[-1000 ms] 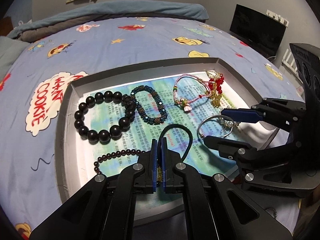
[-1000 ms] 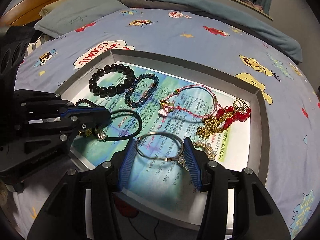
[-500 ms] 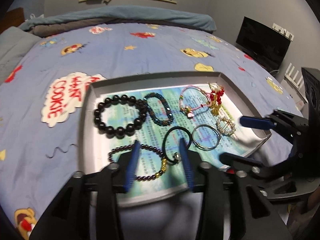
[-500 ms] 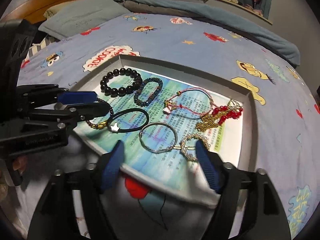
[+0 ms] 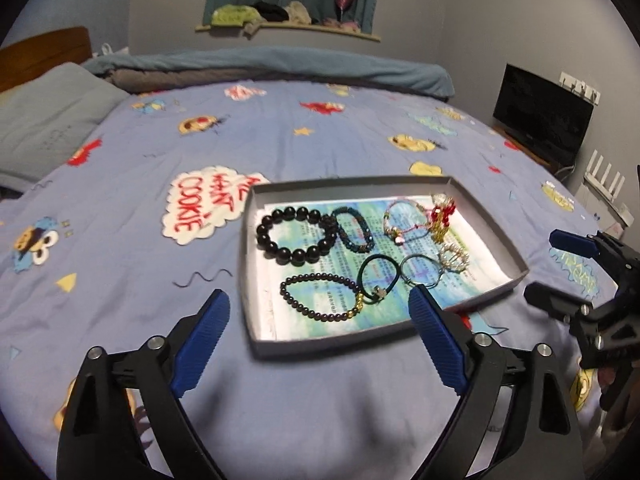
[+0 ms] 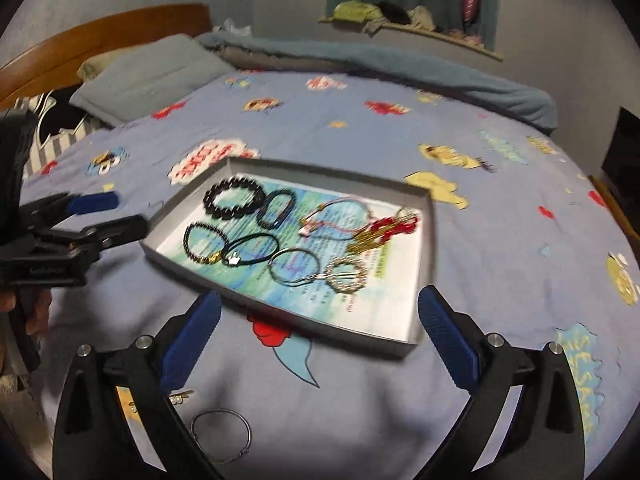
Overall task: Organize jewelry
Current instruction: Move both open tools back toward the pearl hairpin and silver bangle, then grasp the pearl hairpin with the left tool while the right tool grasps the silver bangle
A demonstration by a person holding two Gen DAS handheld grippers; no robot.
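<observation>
A grey tray [image 5: 247, 272] lies on the blue cartoon bedspread and holds several bracelets. Among them are a big black bead bracelet [image 5: 300, 258], a teal bead one [image 5: 366, 229], a black cord with a star charm [image 5: 378, 292], a silver bangle [image 5: 404, 271] and a pearl ring [image 5: 444, 257]. My left gripper [image 5: 317, 295] hovers back from the tray's near edge, jaws opening, nothing between them. My right gripper [image 6: 320, 295] hangs before the tray [image 6: 430, 264] too, jaws opening and empty. Each shows in the other's view: right gripper [image 5: 541, 263], left gripper [image 6: 130, 211].
A second silver bangle [image 6: 193, 432] lies on the bedspread just under my right gripper. Pillows [image 6: 148, 76] and a folded blanket [image 5: 280, 66] edge the far side of the bed. A dark screen [image 5: 540, 124] stands at the right. A hand [image 6: 36, 316] grips the left tool.
Both grippers pulled back and up from the tray. The left let go of the black cord and spread wide. The right widened off the silver bangle, which stays in the tray.
</observation>
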